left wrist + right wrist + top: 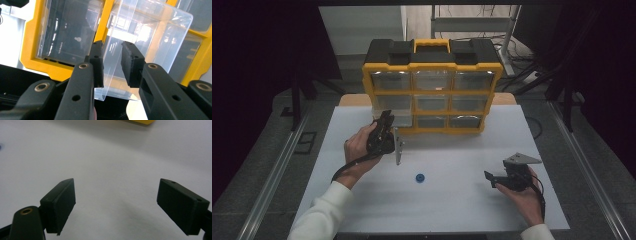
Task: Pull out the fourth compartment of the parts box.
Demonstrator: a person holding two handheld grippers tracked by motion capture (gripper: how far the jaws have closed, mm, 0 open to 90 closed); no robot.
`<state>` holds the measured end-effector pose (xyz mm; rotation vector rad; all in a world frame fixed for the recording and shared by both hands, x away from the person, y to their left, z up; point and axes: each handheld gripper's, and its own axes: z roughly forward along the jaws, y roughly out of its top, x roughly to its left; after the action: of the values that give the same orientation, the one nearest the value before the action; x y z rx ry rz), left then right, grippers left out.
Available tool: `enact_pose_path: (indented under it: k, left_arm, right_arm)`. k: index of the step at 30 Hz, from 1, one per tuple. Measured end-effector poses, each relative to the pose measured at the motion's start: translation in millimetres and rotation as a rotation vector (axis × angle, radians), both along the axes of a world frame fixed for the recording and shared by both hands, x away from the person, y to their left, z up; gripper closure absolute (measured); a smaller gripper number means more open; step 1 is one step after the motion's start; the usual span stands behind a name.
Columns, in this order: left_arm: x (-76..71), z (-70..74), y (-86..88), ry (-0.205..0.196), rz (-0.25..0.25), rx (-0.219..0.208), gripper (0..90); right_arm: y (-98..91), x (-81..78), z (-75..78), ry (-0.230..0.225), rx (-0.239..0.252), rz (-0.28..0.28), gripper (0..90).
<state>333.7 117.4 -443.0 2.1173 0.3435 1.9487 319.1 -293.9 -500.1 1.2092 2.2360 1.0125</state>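
A yellow and black organizer [432, 65] with several clear drawers stands at the back of the white table [452, 200]. Its lower left clear drawer [398, 120] juts out of the frame. My left gripper [386, 117] reaches it from the left. In the left gripper view the drawer [150, 32] has its front lip between the jaws of my left gripper [112, 63], and the pads sit against that lip. My right gripper [488, 178] rests low at the right of the table, open with nothing between its fingers; in its own view the right gripper [116, 202] shows bare white table.
A small blue round part [420, 178] lies on the table between my hands. The yellow frame [27, 45] and a neighbouring shut drawer [67, 30] are close beside the held one. Metal rails run along both sides of the table.
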Motion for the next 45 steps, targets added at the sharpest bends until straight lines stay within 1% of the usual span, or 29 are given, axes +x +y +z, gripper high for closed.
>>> enact_pose_path:
  k: [1, 3, 8, 10, 11, 13, 17, 19, 20, 22, 23, 25, 29, 30, 32, 33, 36, 38, 40, 42, 45]
  left_arm:
    - [-0.6, 0.3, 0.1, 0.0, -0.001, 0.003, 72.5]
    - [-0.8, -0.1, 0.9, -0.001, -0.006, -0.006, 72.5]
    - [-3.1, 0.9, 0.9, 0.002, -0.004, -0.002, 72.5]
    - [-3.8, 0.5, 1.3, 0.0, -0.009, -0.013, 72.5]
    - [-4.6, 0.8, 1.5, 0.002, -0.006, -0.006, 72.4]
    - [-5.3, 0.2, 1.4, -0.001, -0.012, -0.013, 72.5]
    - [-7.2, 0.8, 1.7, 0.003, -0.009, -0.009, 72.4]
    - [-7.8, 1.1, 2.0, 0.006, -0.008, -0.013, 72.3]
    - [-7.8, 0.5, 2.0, 0.003, -0.014, -0.023, 72.3]
    - [-9.0, 0.2, 1.8, 0.002, -0.012, -0.021, 72.3]
    - [-9.8, 0.7, 1.9, 0.004, -0.008, -0.013, 72.2]
    - [-10.4, 0.6, 2.2, 0.003, -0.015, -0.02, 72.3]
    - [-12.3, 1.5, 3.1, 0.006, -0.013, -0.012, 72.3]
    - [-12.5, 1.0, 3.2, 0.006, -0.02, -0.024, 72.3]
    - [-14.4, 1.3, 3.8, 0.008, -0.017, -0.016, 72.2]
    - [-14.9, 0.7, 3.8, 0.004, -0.022, -0.023, 72.3]
    - [-17.3, 0.8, 4.2, 0.007, -0.019, -0.015, 72.3]
    - [-17.9, -0.2, 4.1, 0.004, -0.025, -0.026, 72.3]
    - [-19.3, 0.1, 4.3, 0.01, -0.022, -0.019, 72.2]
    - [-19.5, -0.9, 4.8, 0.01, -0.03, -0.033, 71.9]
    - [-20.8, -2.1, 5.3, 0.015, -0.029, -0.025, 71.7]
  right_arm:
    - [-0.2, -0.1, 0.0, 0.0, 0.0, 0.0, 15.7]
    - [-0.2, -0.1, 0.0, 0.0, -0.001, 0.0, 15.6]
    - [0.0, -0.2, 0.0, 0.0, -0.002, 0.001, 15.6]
    - [-0.5, -0.2, 0.1, -0.001, -0.002, -0.002, 15.7]
    - [-0.5, -0.1, 0.1, 0.0, -0.002, -0.002, 15.6]
    - [-0.2, -0.1, -0.1, 0.0, -0.004, -0.001, 15.7]
    - [0.1, -0.1, -0.2, 0.001, -0.004, -0.001, 15.6]
    - [0.1, 0.1, -0.3, 0.001, -0.005, -0.001, 15.6]
    - [0.2, 0.1, -0.4, 0.002, -0.006, -0.001, 15.7]
    - [0.2, -0.1, -0.3, 0.001, -0.006, -0.001, 15.7]
    - [0.1, -0.2, -0.1, 0.001, -0.005, -0.001, 15.7]
    - [-0.4, -0.1, 0.0, -0.001, -0.006, -0.002, 15.7]
    - [-0.2, -0.3, -0.1, 0.0, -0.007, -0.002, 15.7]
    - [-0.1, -0.3, -0.2, 0.0, -0.008, -0.001, 15.6]
    - [-0.1, -0.3, -0.2, 0.0, -0.009, -0.002, 15.7]
    - [-0.2, -0.2, -0.3, -0.001, -0.01, -0.002, 15.7]
    - [-0.3, -0.1, -0.2, -0.001, -0.01, -0.002, 15.6]
    - [-0.1, -0.1, -0.3, -0.001, -0.01, -0.002, 15.6]
    - [0.1, -0.3, -0.3, 0.0, -0.01, -0.001, 15.7]
    - [0.0, -0.2, -0.3, 0.0, -0.011, -0.001, 15.7]
    - [0.1, -0.2, -0.5, 0.001, -0.014, 0.0, 15.6]
